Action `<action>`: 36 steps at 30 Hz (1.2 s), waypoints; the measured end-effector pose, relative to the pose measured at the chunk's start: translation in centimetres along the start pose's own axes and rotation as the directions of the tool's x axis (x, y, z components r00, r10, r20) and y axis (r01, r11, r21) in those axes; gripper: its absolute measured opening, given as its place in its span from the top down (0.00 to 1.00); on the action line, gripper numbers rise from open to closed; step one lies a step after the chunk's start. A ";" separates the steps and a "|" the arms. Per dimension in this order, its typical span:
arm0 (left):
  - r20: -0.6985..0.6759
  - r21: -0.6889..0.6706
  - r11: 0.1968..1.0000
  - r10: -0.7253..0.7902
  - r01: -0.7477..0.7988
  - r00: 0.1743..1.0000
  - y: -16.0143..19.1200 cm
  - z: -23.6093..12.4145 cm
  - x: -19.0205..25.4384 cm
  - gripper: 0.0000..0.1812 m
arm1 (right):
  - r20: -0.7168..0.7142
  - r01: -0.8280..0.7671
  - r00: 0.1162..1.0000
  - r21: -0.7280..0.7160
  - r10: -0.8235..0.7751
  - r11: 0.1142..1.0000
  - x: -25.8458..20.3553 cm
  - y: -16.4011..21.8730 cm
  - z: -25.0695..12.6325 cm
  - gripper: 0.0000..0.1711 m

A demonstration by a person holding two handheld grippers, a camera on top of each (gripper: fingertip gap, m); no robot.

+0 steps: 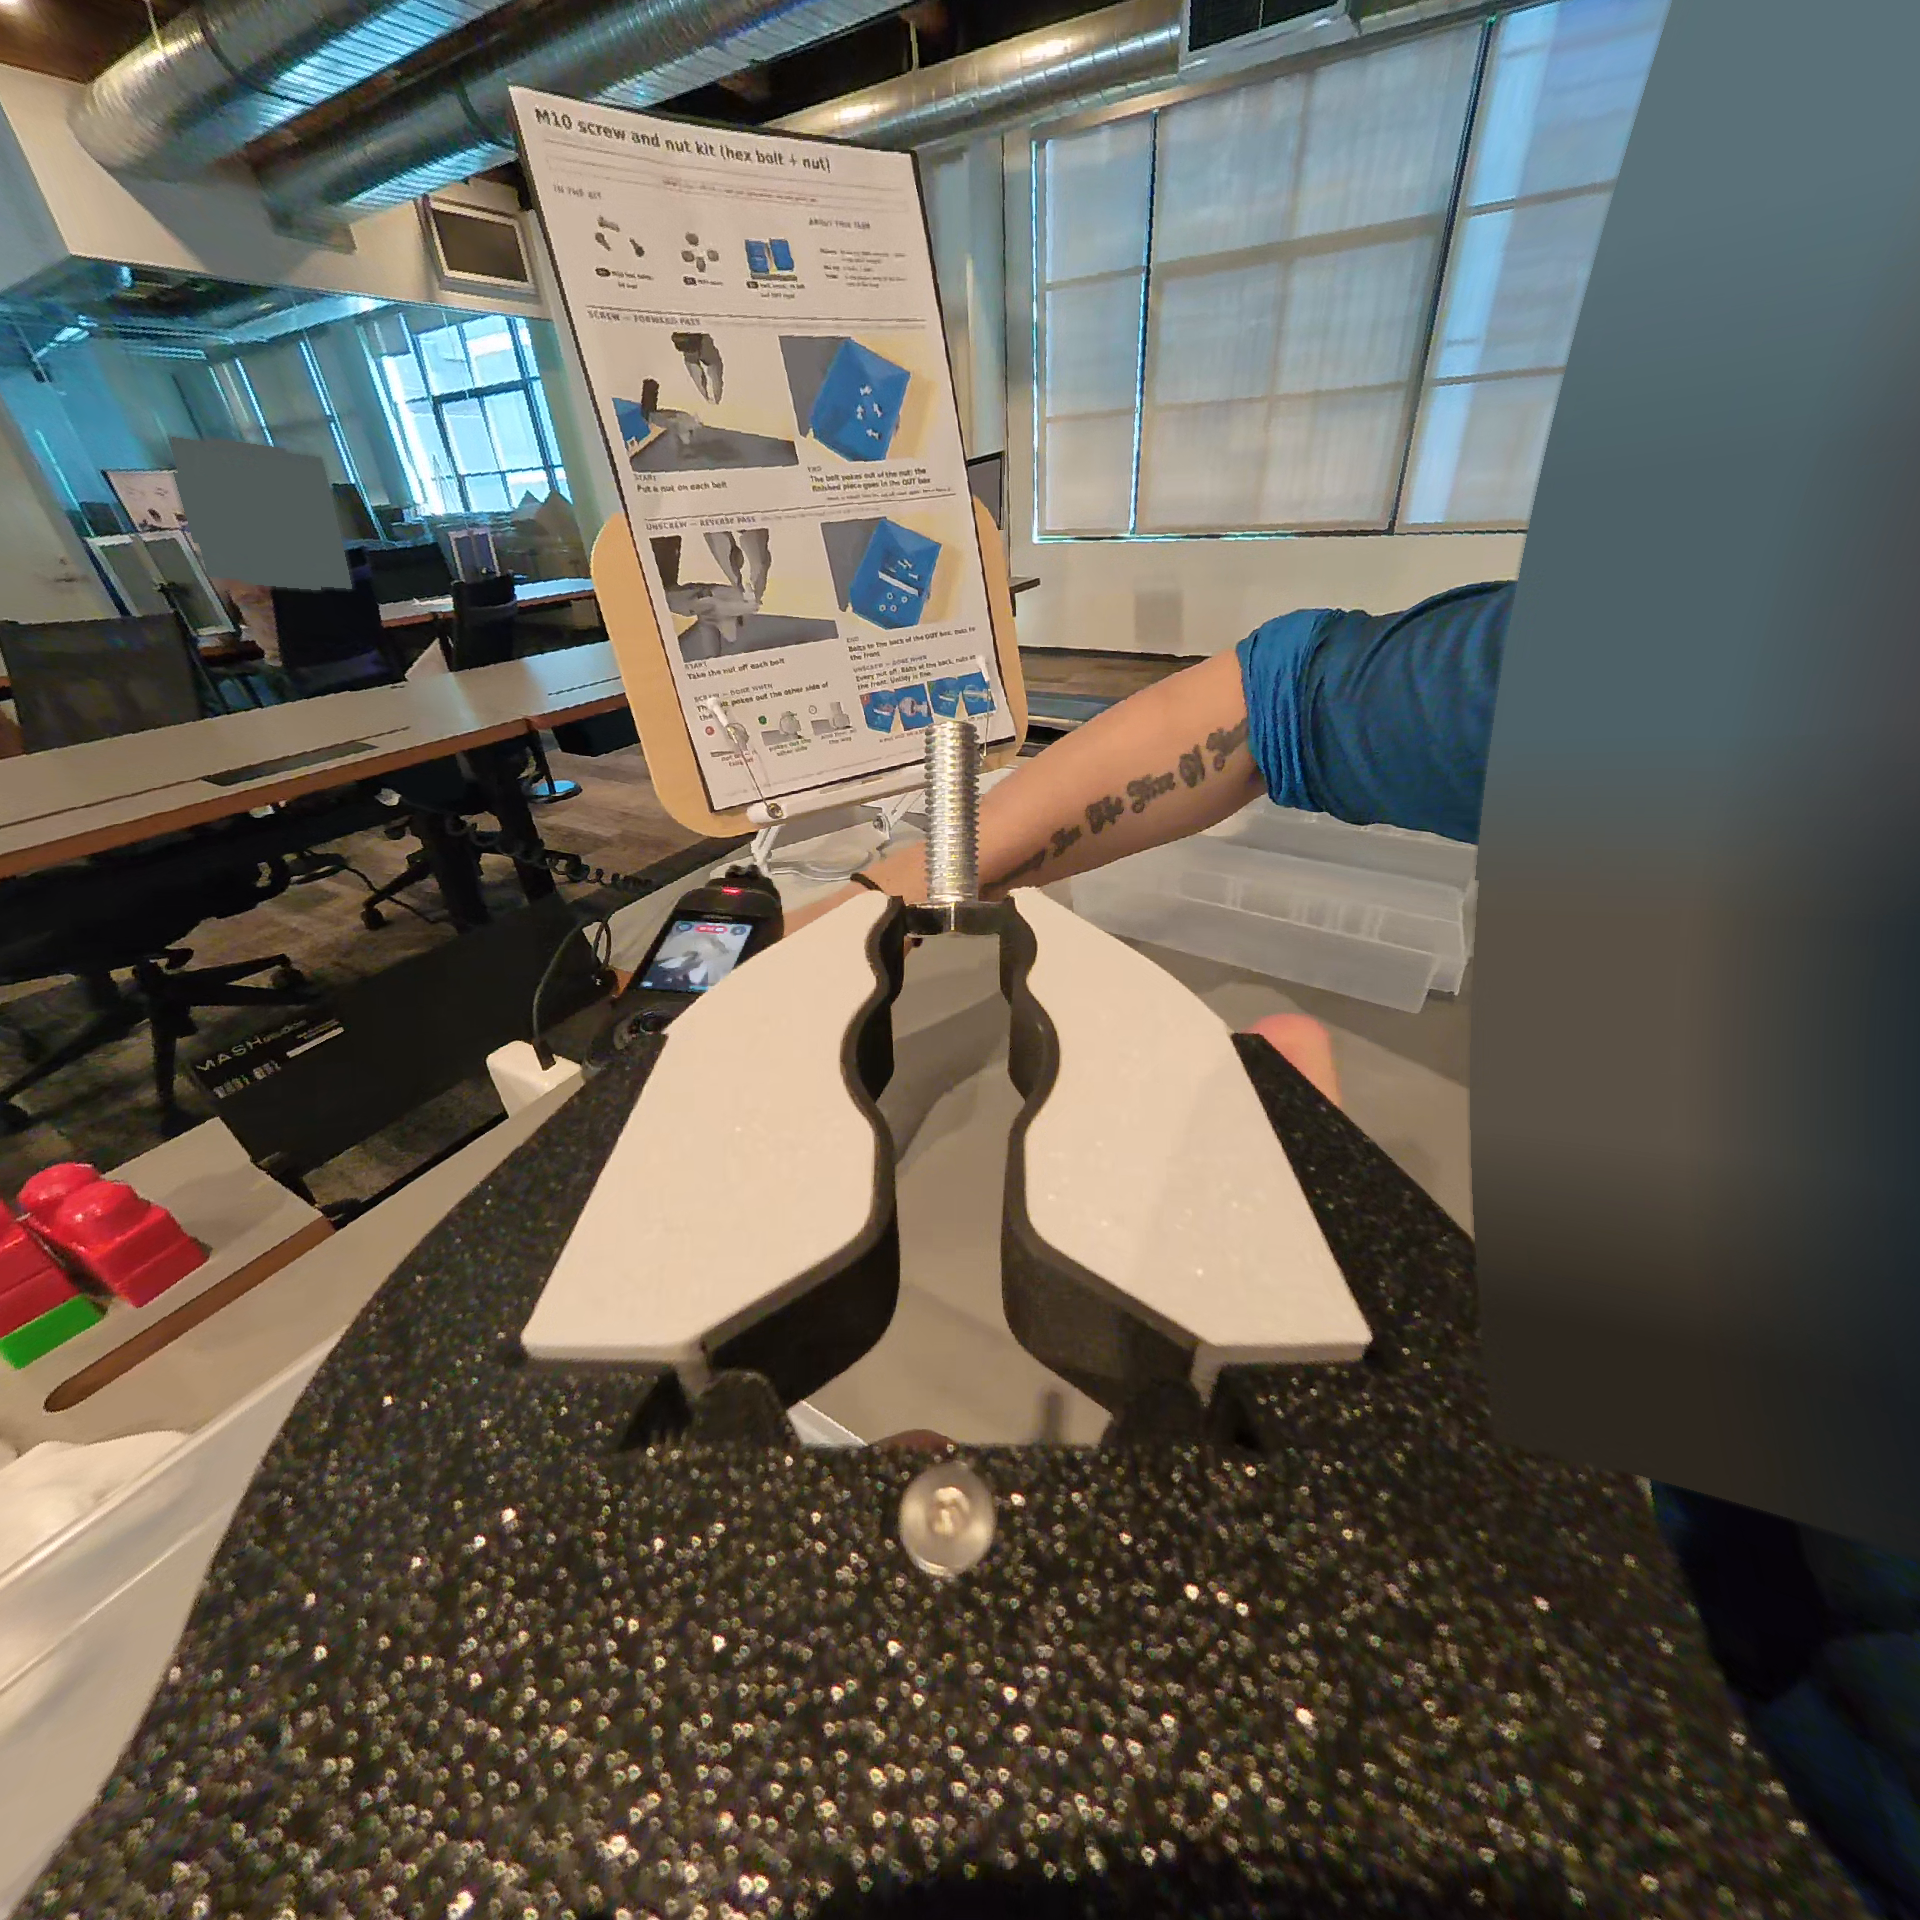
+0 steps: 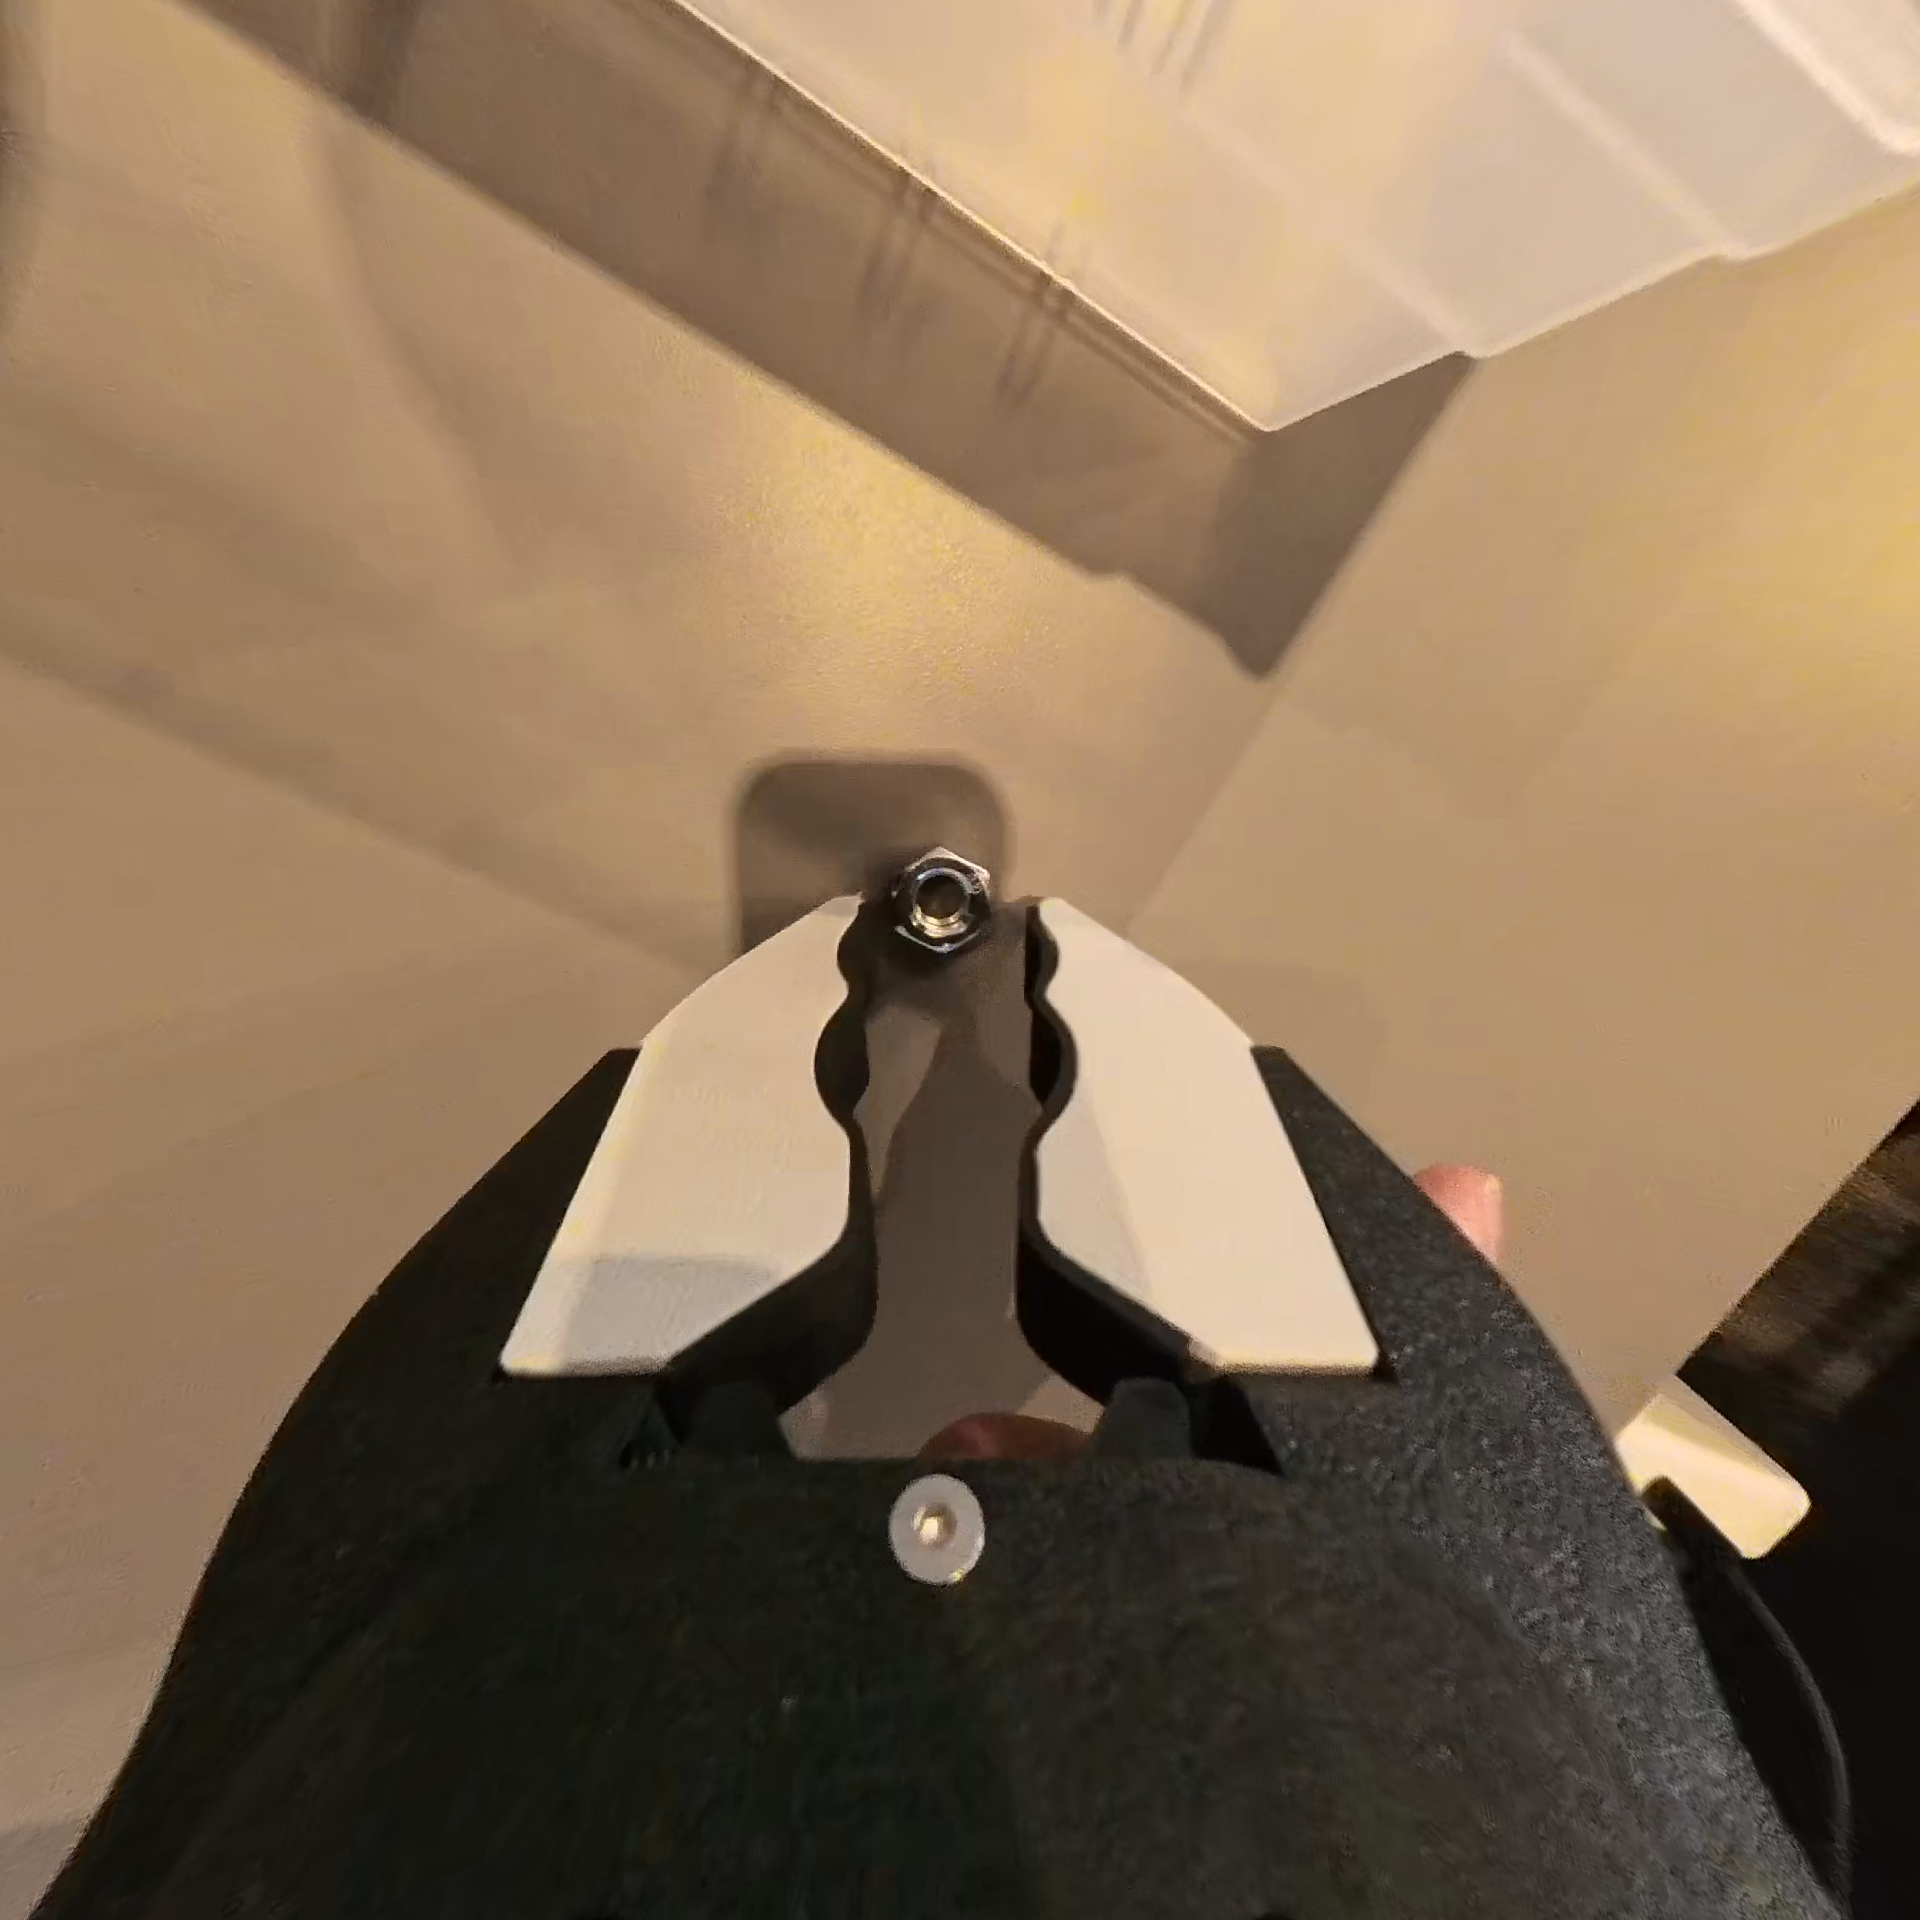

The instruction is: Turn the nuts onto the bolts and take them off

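Left wrist view: your left gripper (image 1: pixel 954 920) clamps bolt (image 1: pixel 952 821) by head, shank pointing twelve o'clock, bare. Right gripper (image 2: pixel 932 914) nearly closed, pinching nut (image 2: pixel 932 909) at tips. Threading not started; mating, spinning, removal all remain, I'd judge.

Left wrist view: looks forward along left gripper (image 1: pixel 956 920), level, across office toward instruction sheet (image 1: pixel 769 457). Right wrist view: looks along right gripper (image 2: pixel 935 914), tilted down, close over pale tabletop (image 2: pixel 312 831). Shared: clear plastic bin (image 1: pixel 1278 914) (image 2: pixel 1351 156).
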State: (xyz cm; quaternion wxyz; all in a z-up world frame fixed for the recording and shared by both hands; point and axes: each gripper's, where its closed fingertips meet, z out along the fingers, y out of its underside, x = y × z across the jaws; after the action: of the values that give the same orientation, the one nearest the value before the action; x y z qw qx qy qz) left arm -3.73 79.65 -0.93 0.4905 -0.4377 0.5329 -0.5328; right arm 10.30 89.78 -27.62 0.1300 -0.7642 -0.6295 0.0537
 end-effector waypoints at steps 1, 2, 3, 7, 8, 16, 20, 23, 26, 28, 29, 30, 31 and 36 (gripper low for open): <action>-0.001 0.000 1.000 -0.001 0.001 1.000 0.1 0.0 0.0 0.91 | 0.009 0.003 1.000 0.001 -0.003 1.000 -0.2 0.0 0.0 0.87; -0.002 -0.002 1.000 -0.003 0.003 1.000 0.1 0.1 -0.1 0.91 | 0.007 0.013 1.000 0.004 -0.013 1.000 -0.3 0.0 0.0 0.87; -0.004 -0.003 1.000 -0.004 0.004 1.000 0.2 0.1 -0.1 0.91 | 0.002 0.020 1.000 0.004 -0.020 1.000 -0.2 -0.1 0.0 0.87; -0.007 -0.005 1.000 -0.006 0.006 1.000 0.2 0.2 -0.1 0.91 | 0.003 0.033 0.999 0.003 -0.033 0.999 -0.1 -0.1 0.0 0.86; -0.007 -0.005 1.000 -0.005 0.005 1.000 0.2 0.2 -0.1 0.91 | 0.006 0.039 0.999 0.001 -0.039 0.999 0.0 -0.1 0.0 0.85; -0.011 -0.005 1.000 -0.002 0.002 1.000 0.1 0.2 0.1 0.91 | 0.060 0.035 0.998 0.008 -0.035 0.999 -0.5 -0.3 0.2 0.89; -0.014 -0.010 1.000 -0.005 0.005 1.000 0.3 0.3 0.1 0.91 | 0.070 0.000 0.998 0.040 -0.003 0.999 -0.5 -0.4 0.2 0.90; -0.008 -0.022 1.000 -0.014 0.014 1.000 0.7 0.4 -0.4 0.91 | 0.062 -0.019 0.998 0.075 0.015 0.997 -0.5 -0.5 0.3 0.90; -0.033 -0.037 0.998 -0.059 0.057 0.998 1.5 0.6 -0.8 0.91 | 0.009 0.007 1.000 0.128 -0.008 0.992 -1.1 -0.8 -1.3 0.90; -0.097 -0.054 0.992 -0.117 0.112 0.988 2.4 1.2 -0.7 0.91 | -0.052 0.060 0.997 0.189 -0.051 0.980 -2.4 -1.8 -4.5 0.90; -0.143 -0.072 0.986 -0.157 0.148 0.977 3.0 1.6 -0.4 0.91 | -0.084 0.092 0.994 0.223 -0.075 0.970 -3.4 -2.5 -6.7 0.90; -0.193 -0.085 0.978 -0.202 0.189 0.960 3.6 2.0 0.0 0.91 | -0.122 0.129 0.987 0.246 -0.102 0.961 -4.5 -3.2 -9.0 0.90; -0.247 -0.096 0.968 -0.250 0.233 0.936 4.0 2.4 0.5 0.91 | -0.163 0.171 0.978 0.258 -0.132 0.951 -5.9 -3.8 -11.3 0.90; -0.493 -0.163 0.909 -0.412 0.384 0.766 4.5 4.0 4.2 0.91 | -0.331 0.386 0.894 0.220 -0.304 0.896 -15.0 -6.3 -21.6 0.90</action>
State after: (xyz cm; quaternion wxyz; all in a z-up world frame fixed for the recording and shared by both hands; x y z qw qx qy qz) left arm -0.09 75.17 -5.48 0.1933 -0.3940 0.5533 -0.7079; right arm 6.64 73.44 -6.38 0.3344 -0.6124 -0.7163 0.0062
